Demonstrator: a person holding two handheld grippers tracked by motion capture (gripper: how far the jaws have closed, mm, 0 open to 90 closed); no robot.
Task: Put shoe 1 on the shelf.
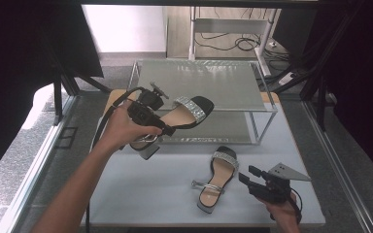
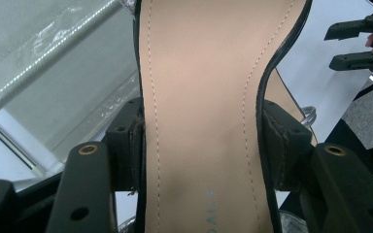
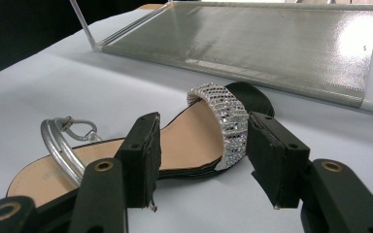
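A black sandal with a rhinestone strap hangs in the air in front of the shoe rack, toe pointing right. My left gripper is shut on its waist. In the left gripper view the pads press on both edges of the tan insole. The matching sandal lies flat on the table, toe away from me, with its silver ankle strap loose. My right gripper rests just right of it, open; in the right gripper view its jaws stand apart with the sandal beyond them.
A low two-shelf metal rack with grey mesh shelves stands at the back of the pale blue table. The rack's lower shelf lies just beyond the flat sandal. Dark curtains hang on both sides; cables lie on the floor behind.
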